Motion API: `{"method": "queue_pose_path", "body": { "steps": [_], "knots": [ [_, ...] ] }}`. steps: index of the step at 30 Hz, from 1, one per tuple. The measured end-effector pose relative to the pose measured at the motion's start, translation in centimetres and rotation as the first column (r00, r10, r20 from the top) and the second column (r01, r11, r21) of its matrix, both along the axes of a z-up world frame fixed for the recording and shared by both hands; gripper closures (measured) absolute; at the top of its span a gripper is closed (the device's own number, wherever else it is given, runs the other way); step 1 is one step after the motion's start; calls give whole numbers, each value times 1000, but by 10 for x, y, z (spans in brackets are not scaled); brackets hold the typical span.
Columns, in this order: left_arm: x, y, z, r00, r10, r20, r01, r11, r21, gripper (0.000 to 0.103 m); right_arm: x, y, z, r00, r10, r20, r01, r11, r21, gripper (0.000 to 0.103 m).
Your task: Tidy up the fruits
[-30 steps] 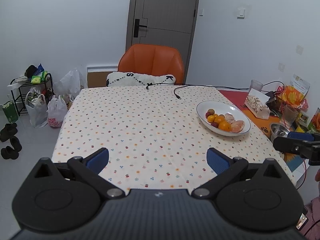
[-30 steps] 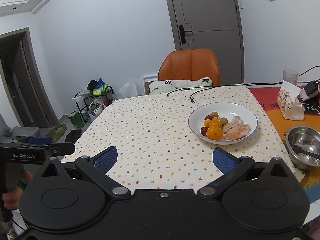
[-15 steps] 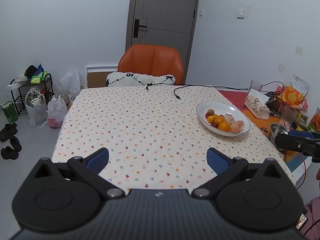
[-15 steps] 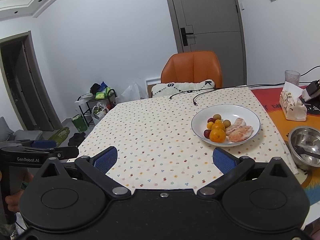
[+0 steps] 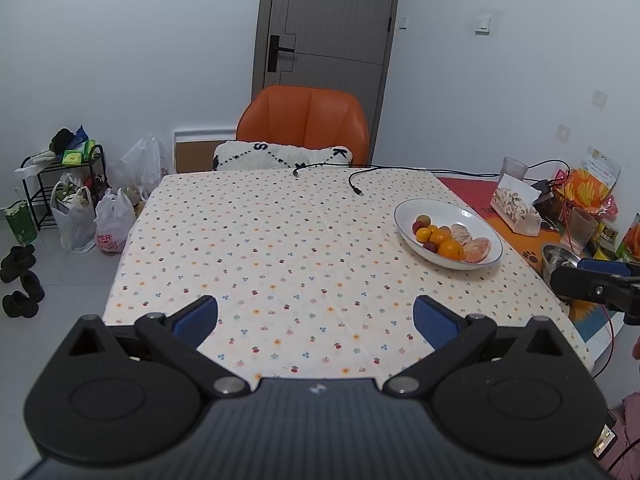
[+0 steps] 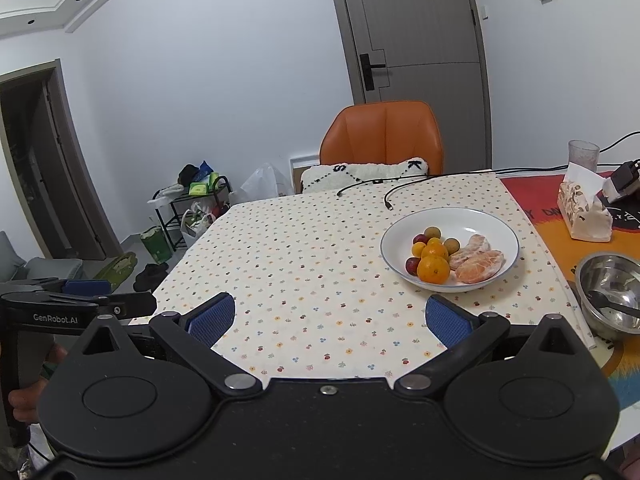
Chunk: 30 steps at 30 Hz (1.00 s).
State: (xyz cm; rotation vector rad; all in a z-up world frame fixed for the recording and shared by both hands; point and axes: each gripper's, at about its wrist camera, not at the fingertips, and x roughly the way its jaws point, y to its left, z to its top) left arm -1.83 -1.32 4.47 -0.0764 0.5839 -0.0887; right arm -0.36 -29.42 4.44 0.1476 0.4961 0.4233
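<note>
A bench (image 5: 280, 240) under a flower-dotted cloth fills the room's middle, with an orange chair (image 5: 302, 128) at its far edge. The left gripper (image 5: 316, 316) hovers over the near edge, fingers (image 5: 198, 316) spread wide and holding nothing; ahead and right of them sits the white bowl (image 5: 408, 210) of fruits (image 5: 450, 242). The right gripper (image 6: 328, 318) is likewise spread and empty, the bowl just beyond its right finger.
</note>
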Motion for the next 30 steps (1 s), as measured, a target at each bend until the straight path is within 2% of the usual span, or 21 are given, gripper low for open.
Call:
{"method": "queue_pose_path", "body": {
  "steps": [30],
  "knots": [
    [1,-3,-4,1000,-11,-6,11,1000,11,0,3,2,-4,1000,2,-17,-2,1000,-5,0]
  ]
}}
